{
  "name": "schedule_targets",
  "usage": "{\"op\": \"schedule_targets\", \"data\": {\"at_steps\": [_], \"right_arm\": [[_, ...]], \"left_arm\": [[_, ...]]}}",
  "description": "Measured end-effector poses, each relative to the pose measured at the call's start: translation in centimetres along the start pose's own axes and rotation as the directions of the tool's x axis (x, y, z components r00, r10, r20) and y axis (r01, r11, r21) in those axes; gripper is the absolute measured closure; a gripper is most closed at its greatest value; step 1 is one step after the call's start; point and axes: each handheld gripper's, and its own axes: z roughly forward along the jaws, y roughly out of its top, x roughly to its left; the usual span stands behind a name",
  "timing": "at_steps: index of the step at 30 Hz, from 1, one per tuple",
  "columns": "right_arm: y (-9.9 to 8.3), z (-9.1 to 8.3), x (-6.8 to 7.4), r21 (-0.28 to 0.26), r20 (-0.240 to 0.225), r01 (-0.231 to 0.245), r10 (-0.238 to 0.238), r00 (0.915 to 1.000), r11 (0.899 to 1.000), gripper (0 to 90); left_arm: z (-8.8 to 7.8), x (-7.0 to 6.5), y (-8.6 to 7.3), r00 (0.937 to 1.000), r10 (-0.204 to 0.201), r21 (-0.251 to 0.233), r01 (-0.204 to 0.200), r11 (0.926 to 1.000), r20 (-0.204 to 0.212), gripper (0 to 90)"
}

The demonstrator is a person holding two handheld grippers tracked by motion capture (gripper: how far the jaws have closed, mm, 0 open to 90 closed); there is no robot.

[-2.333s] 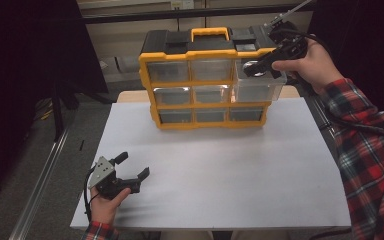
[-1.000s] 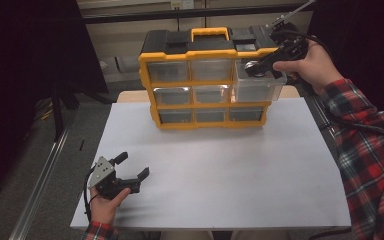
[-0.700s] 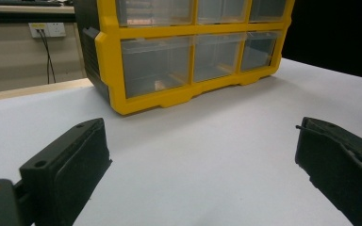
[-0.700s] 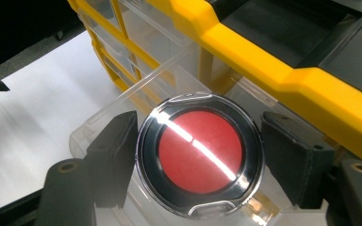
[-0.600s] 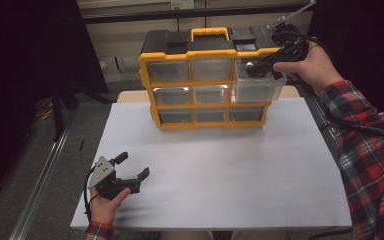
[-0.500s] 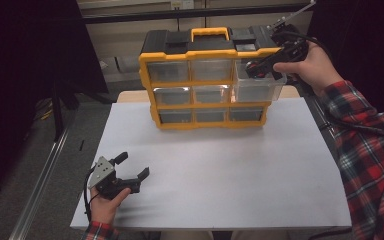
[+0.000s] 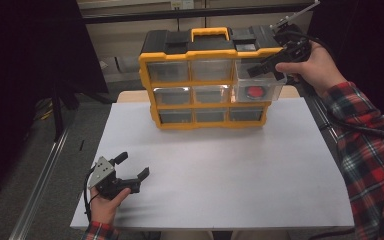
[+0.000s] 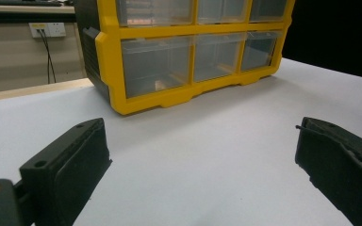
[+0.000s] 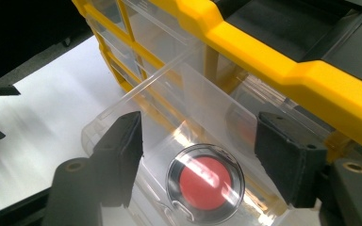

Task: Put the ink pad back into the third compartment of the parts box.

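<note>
A yellow and black organizer [image 7: 205, 80] with clear drawers stands at the table's far side. Its top right drawer [image 7: 258, 87] is pulled out, and a round clear case with a red disc [image 9: 205, 188] lies in it. My right gripper [image 9: 200, 155] hovers over this drawer, its open jaws straddling the drawer's inside just above the case [image 7: 253, 92]. They have just been closing a little, and the pads touch nothing that I can see. At the near left my left gripper [image 7: 134, 165] rests on the table, open and empty [image 8: 198, 155].
White paper [image 7: 230, 165] covers the table between the organizer and the near edge. The other drawers [image 8: 158, 63] are pushed in. A metal rail [image 7: 40, 185] runs along the floor at the left. The plaid sleeve [image 7: 375, 150] reaches in from the right.
A round shape sat at the right gripper's tips earlier; now the red-centred case lies in the open drawer. Neither hand has shifted noticeably.
</note>
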Motion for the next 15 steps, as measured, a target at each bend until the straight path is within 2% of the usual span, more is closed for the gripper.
{"op": "schedule_targets", "data": {"at_steps": [15], "right_arm": [[-0.41,-0.96,0.51,-0.007,-0.048,0.022,-0.023,0.9986,1.000,51.3]], "left_arm": [[0.01,-0.03,0.00,1.0000,-0.001,-0.001,0.001,1.0000,-0.001,3.3]]}}
